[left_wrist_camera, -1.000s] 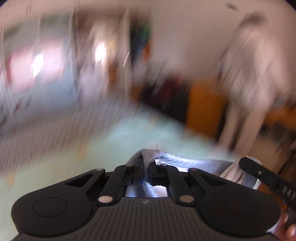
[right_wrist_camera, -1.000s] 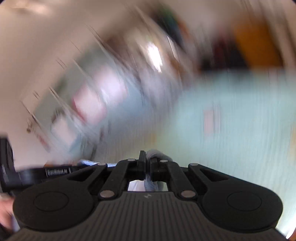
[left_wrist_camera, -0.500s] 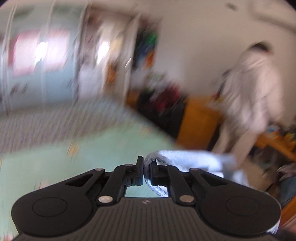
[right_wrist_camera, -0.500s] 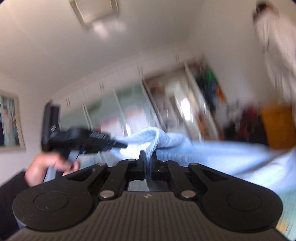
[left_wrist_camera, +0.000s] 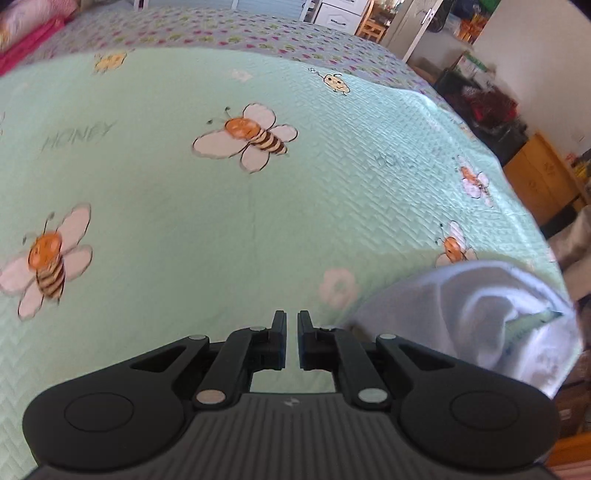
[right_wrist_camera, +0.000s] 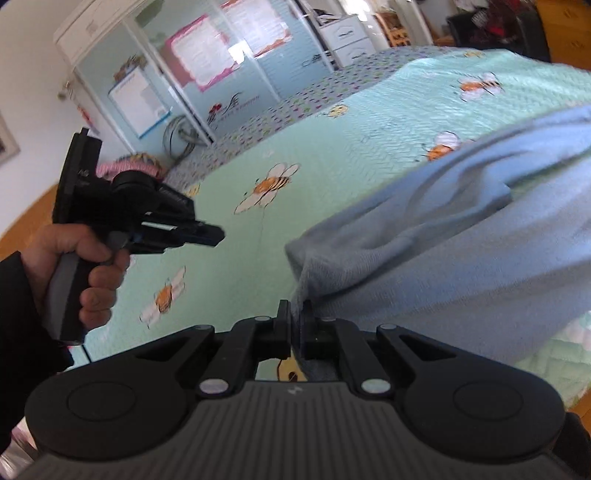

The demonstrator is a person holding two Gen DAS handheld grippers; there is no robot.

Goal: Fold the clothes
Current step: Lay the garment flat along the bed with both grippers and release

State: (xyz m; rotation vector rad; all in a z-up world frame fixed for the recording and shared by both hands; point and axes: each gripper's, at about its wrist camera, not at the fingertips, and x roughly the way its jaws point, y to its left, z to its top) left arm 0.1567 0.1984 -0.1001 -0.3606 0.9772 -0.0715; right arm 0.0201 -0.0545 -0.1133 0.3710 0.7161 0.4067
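A light blue garment point(right_wrist_camera: 443, 240) lies rumpled across the green bee-print bedspread point(right_wrist_camera: 369, 122). My right gripper point(right_wrist_camera: 295, 317) is shut on its near edge, with cloth pinched between the fingers. In the left wrist view the same garment point(left_wrist_camera: 480, 314) bulges at the lower right, beside the fingers and not between them. My left gripper point(left_wrist_camera: 291, 317) hangs over the bare bedspread point(left_wrist_camera: 258, 221), shut with only a thin slit and nothing in it. The right wrist view shows the left gripper point(right_wrist_camera: 218, 234) held in a hand point(right_wrist_camera: 85, 258), left of the garment and apart from it.
A purple patterned quilt point(left_wrist_camera: 221, 26) covers the far part of the bed, with a pink pillow point(left_wrist_camera: 26, 22) at its corner. A wooden cabinet point(left_wrist_camera: 535, 177) and dark clutter stand off the bed's right side. Wardrobe doors point(right_wrist_camera: 207, 55) and white drawers point(right_wrist_camera: 347, 37) stand beyond.
Both grippers have swung down from the room toward the bed. The left gripper had cloth between its fingers and now has none. The garment now rests on the bedspread, still in the right gripper.
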